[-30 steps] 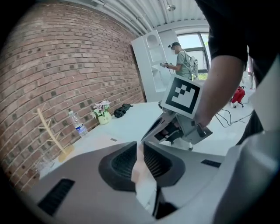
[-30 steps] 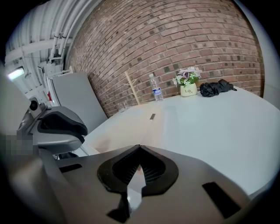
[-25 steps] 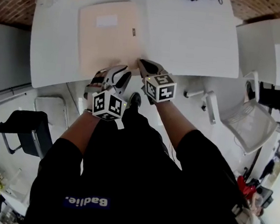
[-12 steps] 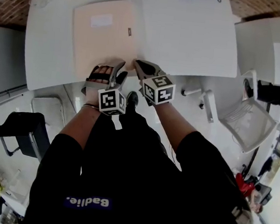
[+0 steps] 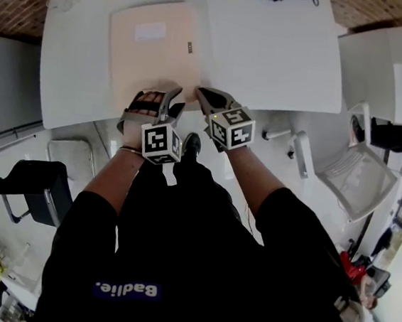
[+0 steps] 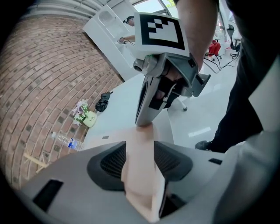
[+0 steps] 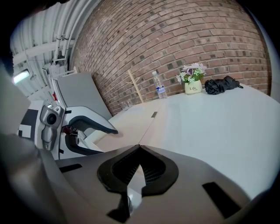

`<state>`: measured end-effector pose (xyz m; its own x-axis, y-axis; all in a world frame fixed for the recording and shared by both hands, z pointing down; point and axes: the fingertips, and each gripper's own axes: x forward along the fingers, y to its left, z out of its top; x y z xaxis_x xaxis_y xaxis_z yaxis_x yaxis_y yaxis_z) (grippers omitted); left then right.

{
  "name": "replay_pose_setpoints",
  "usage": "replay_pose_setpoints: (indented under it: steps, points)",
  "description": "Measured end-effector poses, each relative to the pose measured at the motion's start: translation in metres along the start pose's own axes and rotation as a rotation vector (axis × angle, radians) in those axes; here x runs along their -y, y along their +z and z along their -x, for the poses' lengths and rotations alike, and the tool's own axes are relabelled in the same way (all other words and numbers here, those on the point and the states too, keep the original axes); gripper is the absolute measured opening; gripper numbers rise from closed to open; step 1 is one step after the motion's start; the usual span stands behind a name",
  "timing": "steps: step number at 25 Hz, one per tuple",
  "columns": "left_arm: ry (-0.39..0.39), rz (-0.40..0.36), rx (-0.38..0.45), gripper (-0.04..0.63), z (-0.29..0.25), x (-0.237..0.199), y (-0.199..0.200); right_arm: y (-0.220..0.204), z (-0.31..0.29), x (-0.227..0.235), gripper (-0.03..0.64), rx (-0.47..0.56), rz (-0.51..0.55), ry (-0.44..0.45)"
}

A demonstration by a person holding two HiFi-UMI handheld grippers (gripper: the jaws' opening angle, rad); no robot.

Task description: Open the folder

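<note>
A peach folder [image 5: 156, 48] lies shut on the white table [image 5: 282, 65], with a white label and a small dark tab on its cover. My left gripper [image 5: 159, 96] is at its near edge. In the left gripper view it [image 6: 140, 151] stands open and wide, with the folder's peach edge [image 6: 140, 175] running between the jaws and no pad pressing on it. My right gripper [image 5: 202, 92] sits at the near right corner. Its jaws [image 7: 140, 148] are shut, with a thin pale sliver of the folder between the pads.
At the table's far edge stand a flower pot [image 7: 193, 83], a water bottle [image 7: 159, 87] and a black bundle [image 7: 221, 84]. A white chair [image 5: 350, 172] is at the right of the person's legs, a black chair [image 5: 38, 182] at the left.
The left gripper has rolled, spread its jaws wider and sunk to the folder's near edge. The right gripper has kept still at the corner.
</note>
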<state>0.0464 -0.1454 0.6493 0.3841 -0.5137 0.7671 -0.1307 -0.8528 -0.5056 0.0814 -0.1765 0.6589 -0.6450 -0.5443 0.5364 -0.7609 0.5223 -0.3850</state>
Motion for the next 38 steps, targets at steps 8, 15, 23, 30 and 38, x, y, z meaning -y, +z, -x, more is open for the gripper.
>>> replay_pose_setpoints:
  steps: [8,15,23,30,38]
  points:
    - [0.000,-0.042,0.040,0.162,0.012,-0.005,0.006,-0.003,-0.002,0.001,0.029,-0.018,0.013,-0.009]
    - [0.029,-0.060,0.063,0.035,0.018,0.001,0.006,-0.002,-0.002,-0.001,0.029,-0.033,0.055,-0.019]
    - [0.070,0.123,0.149,0.008,0.038,-0.020,0.011,-0.003,-0.001,-0.002,0.029,-0.039,0.084,-0.028]
    - [0.162,0.289,0.240,0.011,0.069,-0.049,0.016,-0.003,-0.001,0.000,0.029,-0.044,0.107,-0.055]
    - [0.281,0.484,0.326,0.011,0.120,-0.082,0.005,-0.003,0.002,0.007,0.029,-0.056,0.121,-0.092]
